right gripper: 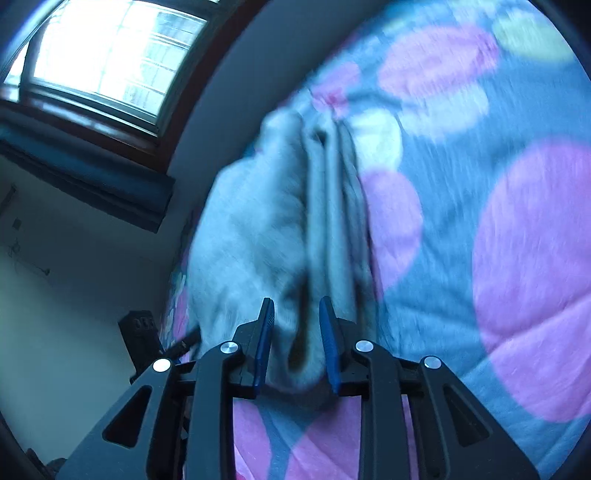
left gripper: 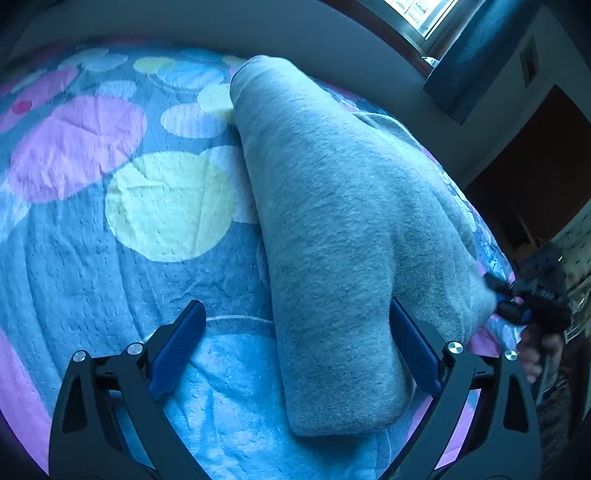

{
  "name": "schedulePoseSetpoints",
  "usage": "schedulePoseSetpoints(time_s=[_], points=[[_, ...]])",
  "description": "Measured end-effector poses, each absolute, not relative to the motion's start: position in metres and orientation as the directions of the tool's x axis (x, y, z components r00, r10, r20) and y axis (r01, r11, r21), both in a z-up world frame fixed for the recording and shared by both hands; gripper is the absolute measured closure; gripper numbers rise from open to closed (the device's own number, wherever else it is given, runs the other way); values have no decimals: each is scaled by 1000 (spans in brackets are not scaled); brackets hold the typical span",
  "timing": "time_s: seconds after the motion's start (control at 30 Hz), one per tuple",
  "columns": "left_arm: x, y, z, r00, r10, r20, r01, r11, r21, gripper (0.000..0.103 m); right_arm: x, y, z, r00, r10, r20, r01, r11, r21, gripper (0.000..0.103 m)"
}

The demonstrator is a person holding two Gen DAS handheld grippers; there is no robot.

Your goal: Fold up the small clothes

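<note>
The quilted bedspread (left gripper: 92, 240) fills nearly everything, a stitched, puckered blue cover printed with big pink, pale yellow and white discs, creased here and there. Beyond its far edge runs a plain wall, and up at the far right a bright window (left gripper: 417, 14) with a dark wooden frame, a dark doorway (left gripper: 524, 177) beside it.

On the bedspread lies the grey garment (left gripper: 332, 221), soft and fleecy with a brushed nap (sweatshirt cloth, by the look), folded into a long thick slab that runs from the far middle to the near right, its near end rounded and plump. From the right wrist view the garment (right gripper: 266, 236) is blurred, though several stacked layers show along its right edge.

Left gripper (left gripper: 295, 314): fingers wide apart, the left blue pad over bare bedspread, the right pad just beside the fold's flank, nothing clamped.

Right gripper (right gripper: 295, 306): fingers narrowly apart, a rolled grey hem sitting between the blue ribbed pads; whether the pads press on it I cannot tell.
</note>
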State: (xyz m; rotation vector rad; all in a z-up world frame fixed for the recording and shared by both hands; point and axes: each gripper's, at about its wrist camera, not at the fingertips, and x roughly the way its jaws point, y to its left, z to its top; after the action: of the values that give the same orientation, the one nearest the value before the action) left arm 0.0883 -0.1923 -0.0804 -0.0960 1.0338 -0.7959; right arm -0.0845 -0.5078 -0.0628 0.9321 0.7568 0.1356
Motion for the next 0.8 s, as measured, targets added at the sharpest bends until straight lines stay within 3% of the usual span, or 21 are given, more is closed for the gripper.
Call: schedulePoseSetpoints(time_s=[0.03, 0.1, 0.4, 0.43, 0.47, 0.5, 0.8], points=[[88, -193, -80, 265, -632, -729, 546, 721, -426, 5, -78, -512, -50, 754, 406, -516, 193, 615, 765, 63], [89, -191, -83, 258, -644, -720, 534, 716, -450, 4, -58, -521, -32, 769, 371, -521, 192, 643, 741, 53], [86, -188, -84, 264, -660, -704, 529, 709, -466, 3, 72, -545, -41, 704, 357, -614, 234, 699, 675, 53], [86, -187, -84, 264, -661, -703, 529, 709, -467, 3, 84, -543, -47, 691, 375, -618, 230, 696, 680, 54], [86, -187, -84, 266, -661, -702, 528, 709, -467, 3, 91, -541, -50, 680, 378, -628, 228, 705, 671, 62], [85, -186, -83, 267, -662, -701, 527, 709, -469, 3, 97, -537, -51, 666, 364, -651, 229, 731, 643, 90], [87, -188, -86, 255, -681, -686, 526, 693, -492, 2, 98, -567, -91, 685, 364, -631, 298, 651, 698, 93]])
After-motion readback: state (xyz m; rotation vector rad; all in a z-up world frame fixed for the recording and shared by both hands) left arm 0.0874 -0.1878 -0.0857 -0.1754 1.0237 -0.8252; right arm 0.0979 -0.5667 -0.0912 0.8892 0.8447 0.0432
